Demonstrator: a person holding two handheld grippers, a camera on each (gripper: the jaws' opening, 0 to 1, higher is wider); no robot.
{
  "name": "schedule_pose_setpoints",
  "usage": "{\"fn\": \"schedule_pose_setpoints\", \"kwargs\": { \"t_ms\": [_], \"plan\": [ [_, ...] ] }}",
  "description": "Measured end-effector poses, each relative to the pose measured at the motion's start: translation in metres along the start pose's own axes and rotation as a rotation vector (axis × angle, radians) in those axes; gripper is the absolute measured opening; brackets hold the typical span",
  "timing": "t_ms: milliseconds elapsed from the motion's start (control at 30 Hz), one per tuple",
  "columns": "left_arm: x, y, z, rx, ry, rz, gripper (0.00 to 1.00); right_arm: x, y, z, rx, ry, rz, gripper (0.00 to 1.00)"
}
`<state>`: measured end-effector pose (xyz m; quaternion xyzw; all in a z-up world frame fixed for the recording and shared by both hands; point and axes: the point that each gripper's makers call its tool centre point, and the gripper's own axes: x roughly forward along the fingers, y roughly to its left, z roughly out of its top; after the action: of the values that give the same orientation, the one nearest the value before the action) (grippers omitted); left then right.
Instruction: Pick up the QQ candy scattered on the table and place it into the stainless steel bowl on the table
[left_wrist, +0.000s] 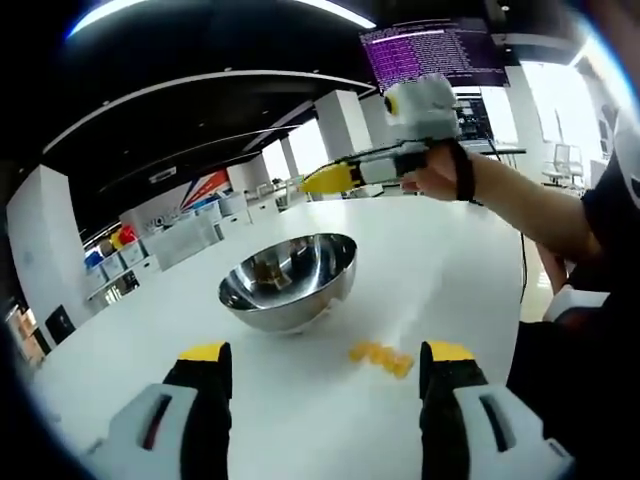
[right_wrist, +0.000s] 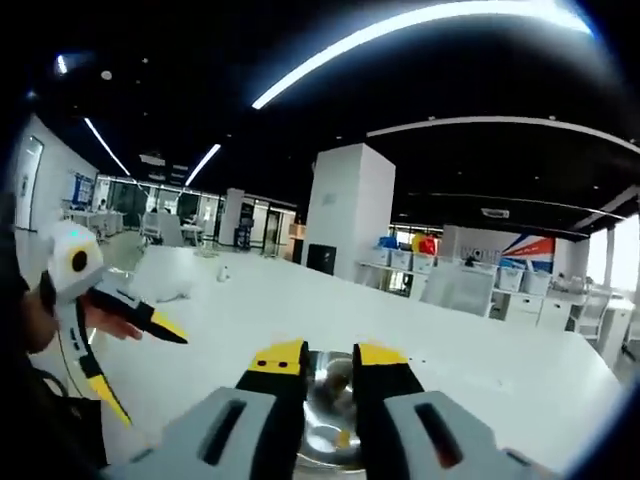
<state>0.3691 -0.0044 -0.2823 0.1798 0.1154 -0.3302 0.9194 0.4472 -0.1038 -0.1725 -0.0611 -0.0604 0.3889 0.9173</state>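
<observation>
Several yellow QQ candies (left_wrist: 381, 357) remain on the table (left_wrist: 450, 270) beside the stainless steel bowl (left_wrist: 288, 280) (some already inside); left gripper (left_wrist: 325, 365) spread, right gripper (right_wrist: 329, 358) nearly closed above it, contents indiscernible.

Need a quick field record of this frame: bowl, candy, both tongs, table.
bowl: shiny round stainless steel bowl upright on the white table; something small lies inside, too blurred to name
candy: cluster of small yellow QQ candy pieces on the table, beside the bowl, apart from it
left tongs: open, yellow-tipped, low over the table, candy ahead between the tips
right tongs: tips nearly closed with a narrow gap, above the bowl; no candy visible between them
person: hand holding the right tongs above the table
</observation>
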Motion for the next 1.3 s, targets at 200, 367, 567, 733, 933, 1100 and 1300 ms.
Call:
{"fn": "schedule_pose_setpoints", "kwargs": {
  "t_ms": [200,367,567,733,933,1100,1300],
  "plan": [
    [0.000,0.005,0.001,-0.006,-0.003,0.013,0.77,-0.035,0.048,-0.003,-0.015,-0.007,0.089,0.16],
    [0.001,0.004,0.002,-0.005,-0.007,0.009,0.77,-0.046,0.077,-0.047,-0.013,0.076,0.151,0.16],
    [0.003,0.001,0.000,-0.011,-0.001,0.000,0.77,-0.051,0.107,-0.118,0.050,0.194,0.229,0.16],
    [0.003,-0.004,-0.001,-0.009,0.001,-0.012,0.77,-0.049,0.119,-0.154,0.018,0.269,0.255,0.16],
    [0.002,-0.004,0.000,-0.007,-0.006,-0.012,0.77,-0.046,0.120,-0.171,0.044,0.307,0.268,0.15],
    [0.003,-0.006,0.000,-0.009,-0.007,-0.018,0.77,-0.045,0.118,-0.178,0.062,0.322,0.260,0.14],
    [0.007,-0.004,-0.001,-0.016,-0.013,-0.016,0.76,-0.044,0.120,-0.180,0.060,0.325,0.260,0.14]
  ]
}}
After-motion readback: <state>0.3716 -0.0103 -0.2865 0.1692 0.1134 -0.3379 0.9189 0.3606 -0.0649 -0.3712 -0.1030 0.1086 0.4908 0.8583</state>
